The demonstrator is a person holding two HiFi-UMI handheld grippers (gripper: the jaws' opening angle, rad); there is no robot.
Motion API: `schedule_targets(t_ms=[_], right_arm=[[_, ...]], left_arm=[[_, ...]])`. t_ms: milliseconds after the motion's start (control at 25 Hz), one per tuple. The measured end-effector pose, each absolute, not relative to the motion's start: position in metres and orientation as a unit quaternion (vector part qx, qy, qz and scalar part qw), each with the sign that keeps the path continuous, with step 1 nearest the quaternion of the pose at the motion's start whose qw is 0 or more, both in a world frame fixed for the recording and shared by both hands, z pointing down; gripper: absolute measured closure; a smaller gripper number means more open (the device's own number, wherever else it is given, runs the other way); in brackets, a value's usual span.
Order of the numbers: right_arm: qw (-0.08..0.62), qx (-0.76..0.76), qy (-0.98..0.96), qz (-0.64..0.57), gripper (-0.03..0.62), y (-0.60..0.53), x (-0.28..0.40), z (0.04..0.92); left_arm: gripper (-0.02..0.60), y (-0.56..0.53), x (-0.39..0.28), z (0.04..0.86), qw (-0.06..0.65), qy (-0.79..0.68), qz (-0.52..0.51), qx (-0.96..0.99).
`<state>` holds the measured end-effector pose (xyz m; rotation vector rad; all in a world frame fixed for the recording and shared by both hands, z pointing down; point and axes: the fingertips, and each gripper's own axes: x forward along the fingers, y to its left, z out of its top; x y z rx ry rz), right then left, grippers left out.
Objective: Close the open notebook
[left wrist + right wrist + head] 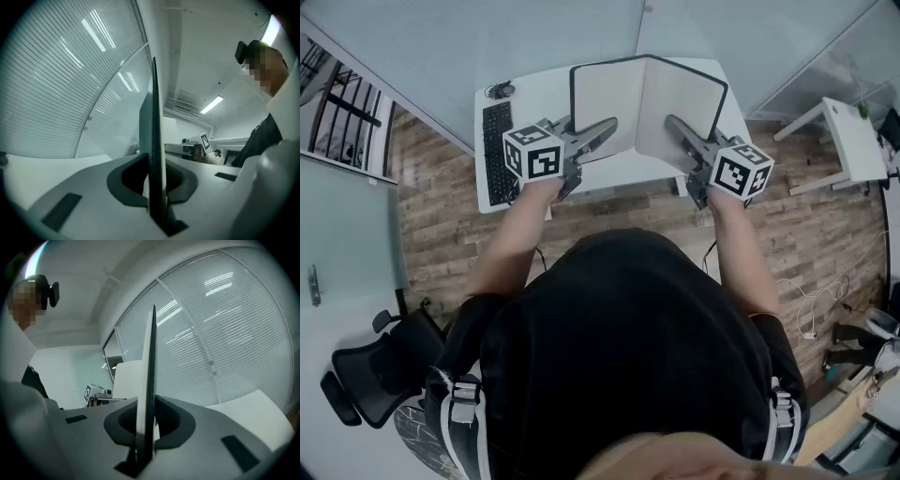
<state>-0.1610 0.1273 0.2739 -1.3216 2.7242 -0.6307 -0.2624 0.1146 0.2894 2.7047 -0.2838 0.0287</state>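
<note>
Black computer keyboard lies on the white worktop, well left of the notebook, with a small dark item just past its far end. Left tongs come in at the near edge of the open black-cover notebook with cream pages. They are clamped on the left cover. In the left gripper view that cover runs edge-on between the two grey jaws, dark cover and pale page both visible, and the pads press on it. The white marker cube sits at the rear of these tongs, nearer the person than the notebook. The notebook is over the far middle of the worktop, spine away from the person. It is still open, and its halves angle in at the fold, not flat. Cannot tell if it rests on the worktop. Right tongs pinch the right cover the same way at the near edge. The right gripper view shows the cover edge-on between the pressed jaws. A second white table stands well right of the notebook, on the wood-pattern floor.
</note>
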Motion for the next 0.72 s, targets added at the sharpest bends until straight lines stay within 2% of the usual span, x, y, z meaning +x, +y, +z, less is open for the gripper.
schedule_targets(t_ms=[720], right_arm=[[0.017,-0.432,0.88,-0.197,0.526,0.135,-0.187,0.282]], left_arm=[[0.537,0.122,-0.287,0.296,0.214,-0.106,0.011,0.971]])
